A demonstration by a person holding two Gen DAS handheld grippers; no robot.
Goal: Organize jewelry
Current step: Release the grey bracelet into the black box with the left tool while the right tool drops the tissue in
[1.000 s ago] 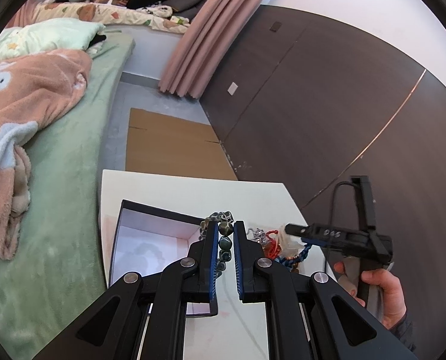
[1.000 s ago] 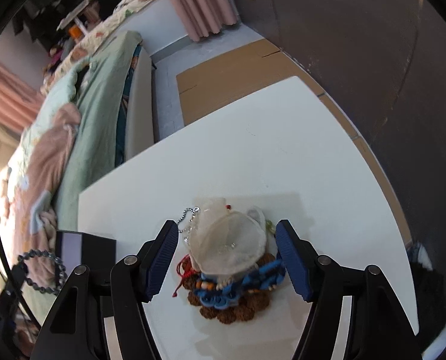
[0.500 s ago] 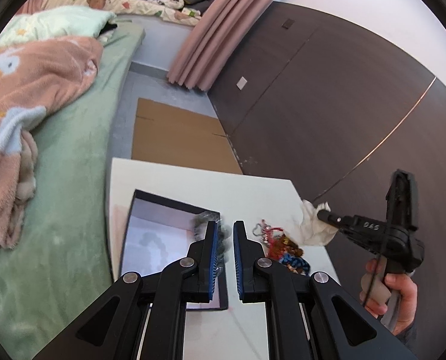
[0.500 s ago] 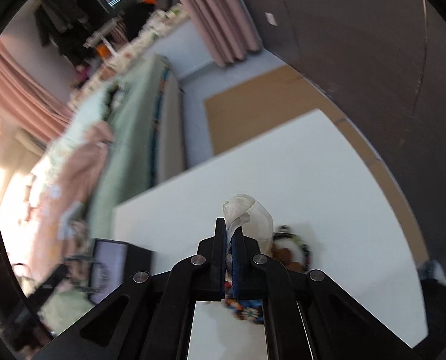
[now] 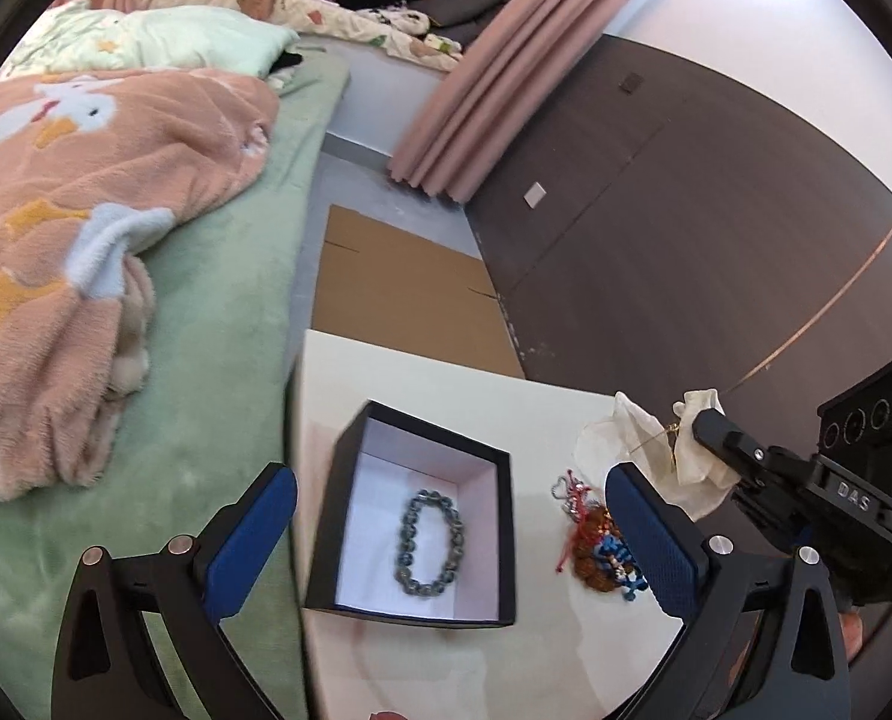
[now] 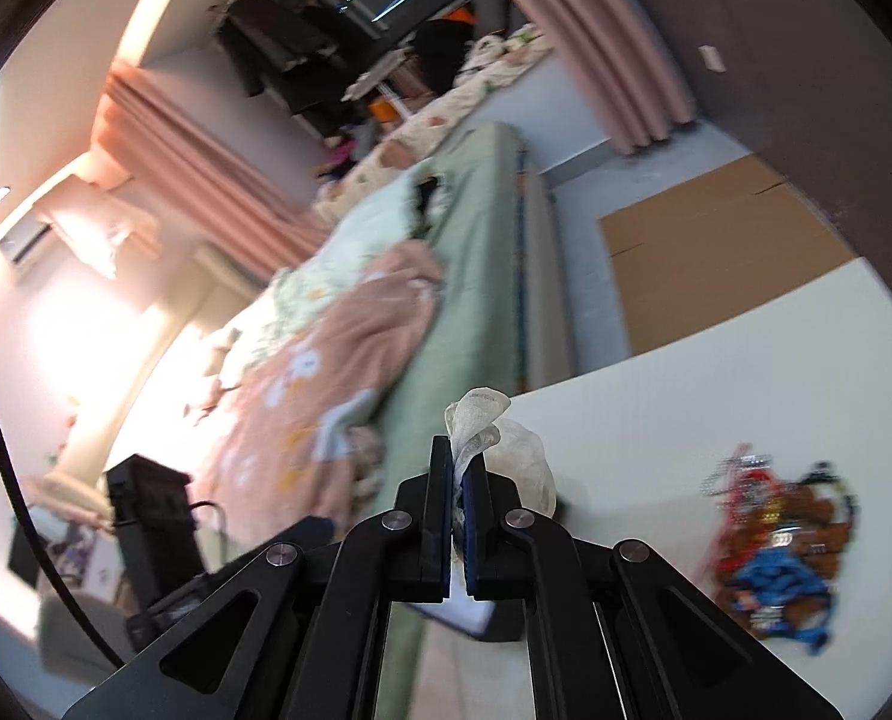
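A grey bead bracelet [image 5: 428,543] lies flat on the white floor of an open black box [image 5: 326,516]. My left gripper [image 5: 446,480] hangs above the box, its jaws opening wide with nothing pressed between them. To the right of the box, a heap of red, brown and blue jewelry [image 5: 596,540] rests on the white table; the right wrist view shows the heap [image 6: 776,546] blurred. My right gripper [image 6: 459,450] is shut on a white mesh pouch [image 6: 506,444], held up off the table. From the left wrist view the pouch [image 5: 644,450] dangles from that gripper [image 5: 710,426].
The white table [image 5: 446,378] ends close behind the box, with flat cardboard [image 5: 398,300] on the floor beyond. A bed with a green sheet [image 5: 218,360] and a pink blanket [image 5: 86,210] runs along the left. A dark wall [image 5: 686,240] stands at the right.
The left gripper let go of the bead bracelet, which now lies in the box, and its jaws swung wide. The right gripper closed on the pouch and lifted it off the heap.
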